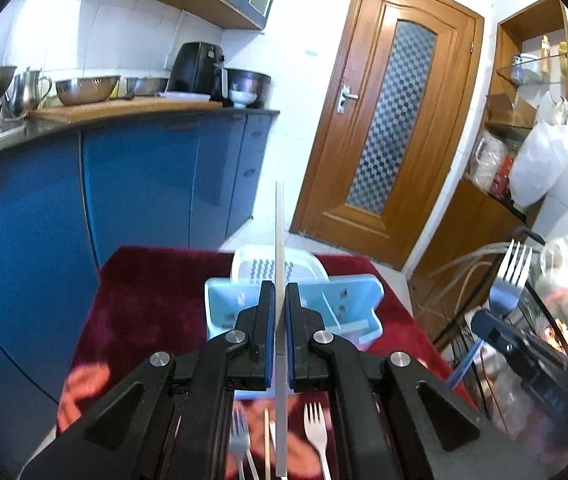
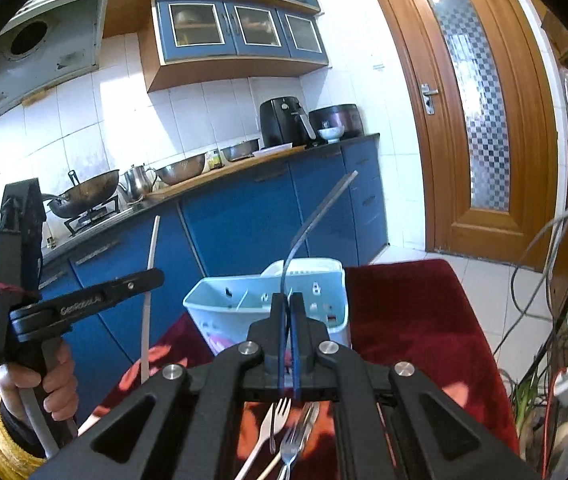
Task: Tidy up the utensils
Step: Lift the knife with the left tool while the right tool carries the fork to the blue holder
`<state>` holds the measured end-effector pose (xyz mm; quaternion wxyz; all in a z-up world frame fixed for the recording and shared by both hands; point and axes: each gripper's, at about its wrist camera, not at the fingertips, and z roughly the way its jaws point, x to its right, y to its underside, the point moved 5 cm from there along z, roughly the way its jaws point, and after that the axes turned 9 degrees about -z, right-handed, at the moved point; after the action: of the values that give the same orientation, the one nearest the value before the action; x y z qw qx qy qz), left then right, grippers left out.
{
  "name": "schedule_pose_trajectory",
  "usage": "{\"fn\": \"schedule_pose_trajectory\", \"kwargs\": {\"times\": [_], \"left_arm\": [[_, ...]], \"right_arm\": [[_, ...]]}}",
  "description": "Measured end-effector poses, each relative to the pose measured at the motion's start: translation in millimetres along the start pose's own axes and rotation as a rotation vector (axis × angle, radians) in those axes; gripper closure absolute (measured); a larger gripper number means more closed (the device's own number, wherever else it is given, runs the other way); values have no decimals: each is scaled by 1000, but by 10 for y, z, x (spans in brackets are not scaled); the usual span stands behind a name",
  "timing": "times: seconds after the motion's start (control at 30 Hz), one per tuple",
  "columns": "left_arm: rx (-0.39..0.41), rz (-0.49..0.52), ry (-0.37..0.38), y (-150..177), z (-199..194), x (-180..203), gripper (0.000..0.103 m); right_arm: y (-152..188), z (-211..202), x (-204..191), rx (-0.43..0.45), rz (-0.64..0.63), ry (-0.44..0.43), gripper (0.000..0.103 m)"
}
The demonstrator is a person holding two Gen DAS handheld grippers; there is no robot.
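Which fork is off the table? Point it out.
The fork clamped in the right gripper: raised, tines up. The other forks lie flat on the red cloth.

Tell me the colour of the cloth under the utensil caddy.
Deep red cloth with an orange-pink pattern, clearest in the right wrist view.

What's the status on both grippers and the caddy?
Left gripper shut on white chopstick. Right gripper shut on metal fork, tines up. Blue caddy ahead on red cloth, path clear. More forks below.
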<state>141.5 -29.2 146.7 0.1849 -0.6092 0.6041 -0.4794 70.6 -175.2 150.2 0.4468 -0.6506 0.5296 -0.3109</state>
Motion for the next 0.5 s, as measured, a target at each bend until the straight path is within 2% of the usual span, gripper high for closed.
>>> {"fn": "schedule_pose_trajectory", "kwargs": {"times": [0.2,0.37,0.5], "left_arm": [[74,-7,-28,-369,196,-5,100],[140,-42,-44,-657,360,-114,100],[176,-63,-67,-766,545,-196,100]], "right_arm": [[-212,186,29,4,-17,7,100],[-446,342,89,40,-31,32,100],[-552,493,143,61,-49,68,100]]}}
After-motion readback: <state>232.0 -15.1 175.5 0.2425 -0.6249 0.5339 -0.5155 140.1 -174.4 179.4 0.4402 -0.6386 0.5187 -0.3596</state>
